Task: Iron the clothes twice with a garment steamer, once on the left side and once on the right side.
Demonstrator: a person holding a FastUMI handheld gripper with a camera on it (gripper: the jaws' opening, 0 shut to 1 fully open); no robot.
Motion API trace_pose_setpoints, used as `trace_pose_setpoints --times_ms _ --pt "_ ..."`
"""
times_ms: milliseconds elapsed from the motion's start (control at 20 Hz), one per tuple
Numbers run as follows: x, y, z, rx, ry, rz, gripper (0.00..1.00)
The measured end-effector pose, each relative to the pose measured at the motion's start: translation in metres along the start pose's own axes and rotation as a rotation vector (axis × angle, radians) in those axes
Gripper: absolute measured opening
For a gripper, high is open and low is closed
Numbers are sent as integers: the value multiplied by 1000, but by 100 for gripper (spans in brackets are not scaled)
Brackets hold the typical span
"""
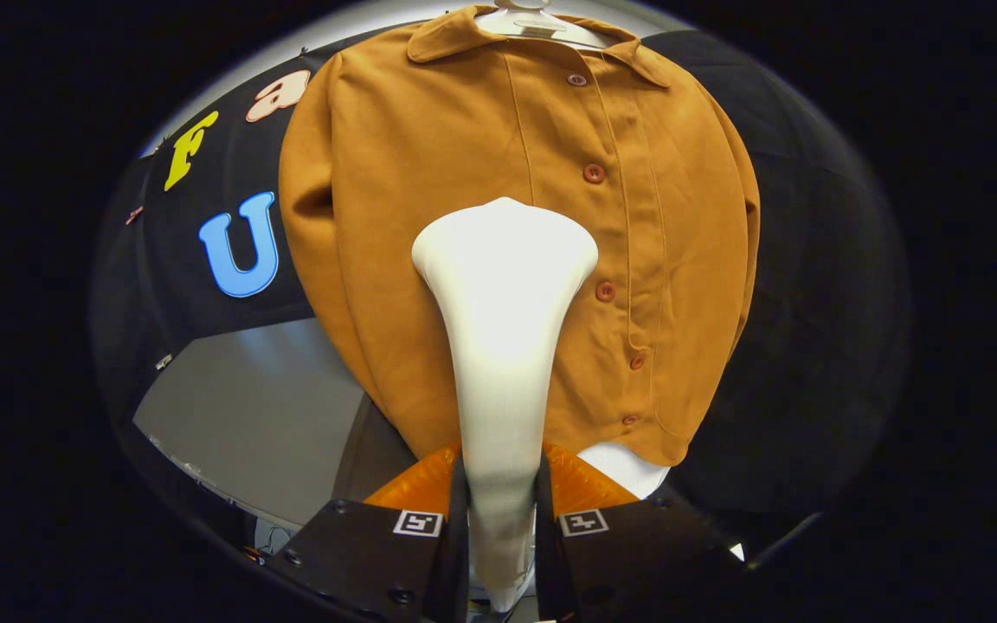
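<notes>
Gripper [503, 510] jaws pinch the white steamer [503, 294] by its handle; its head faces the brown shirt [464, 156] hanging on a hanger [526, 19] just beyond.

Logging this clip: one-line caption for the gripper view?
Gripper shut on white garment steamer, head raised before brown buttoned shirt on hanger.

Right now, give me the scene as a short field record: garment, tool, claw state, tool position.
garment: brown button-front shirt, collared, hanging on a pale hanger
tool: white flared-head garment steamer
claw: claw shut on the steamer handle, one finger on each side
tool position: head up in front of the shirt's middle, just beside the button placket
contact with fabric: cannot tell
backdrop: black cloth wall
</notes>
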State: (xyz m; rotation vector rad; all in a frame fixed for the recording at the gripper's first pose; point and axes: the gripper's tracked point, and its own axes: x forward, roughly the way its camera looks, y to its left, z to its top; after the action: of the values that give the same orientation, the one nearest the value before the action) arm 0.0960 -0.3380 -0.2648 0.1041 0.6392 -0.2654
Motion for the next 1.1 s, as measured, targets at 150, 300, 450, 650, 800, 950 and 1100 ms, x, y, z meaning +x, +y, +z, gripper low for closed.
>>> trace_pose_setpoints --times_ms 150,300,450,650,800,950,1100 --pt "6 -4 -30 8 74 -4 34" --pt "12 -9 -57 28 130 -5 34" --pt "13 -10 -77 43 185 -7 34" --pt "-5 -8 -89 38 205 -25 34" --pt "-26 -12 -83 38 174 -42 34" --pt "-46 -22 -44 61 79 -59 34" --pt "-64 -43 7 78 -47 -91 34"
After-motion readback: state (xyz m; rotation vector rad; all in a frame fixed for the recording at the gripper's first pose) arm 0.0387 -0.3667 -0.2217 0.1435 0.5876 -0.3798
